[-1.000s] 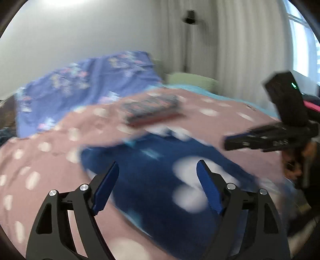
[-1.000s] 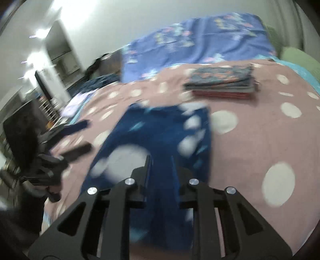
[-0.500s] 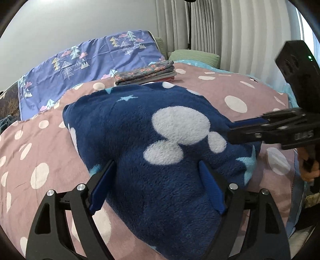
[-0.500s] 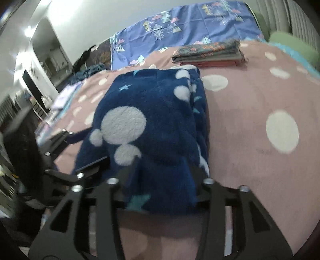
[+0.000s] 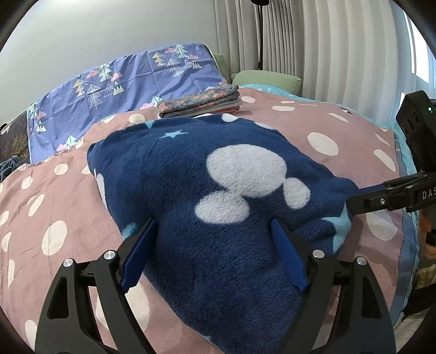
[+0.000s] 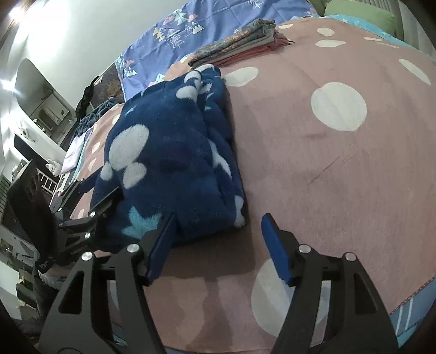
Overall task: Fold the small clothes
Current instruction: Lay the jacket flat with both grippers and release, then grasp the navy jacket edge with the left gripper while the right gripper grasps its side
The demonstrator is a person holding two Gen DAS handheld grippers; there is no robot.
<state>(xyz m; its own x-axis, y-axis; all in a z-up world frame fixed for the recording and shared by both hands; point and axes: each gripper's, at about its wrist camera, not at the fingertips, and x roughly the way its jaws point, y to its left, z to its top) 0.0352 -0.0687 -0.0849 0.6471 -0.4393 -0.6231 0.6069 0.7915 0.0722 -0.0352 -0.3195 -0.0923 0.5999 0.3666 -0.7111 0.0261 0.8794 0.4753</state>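
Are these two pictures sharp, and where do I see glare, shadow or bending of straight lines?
Left wrist view: sharp; the fluffy navy fleece garment with white blobs shows its fibres; the pale curtains bow from the fisheye lens. Right wrist view: also sharp; strong glare on the white wall at upper left; a dark shadow falls on the pink dotted blanket under the open right gripper.

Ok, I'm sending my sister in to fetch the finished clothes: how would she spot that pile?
Start at the pink blanket with white dots covering the bed. Near its far end, before the purple tree-print sheet, sits a flat stack of folded floral clothes. Unlike the fluffy navy fleece garment nearby, it is thin, grey-patterned and neatly layered.
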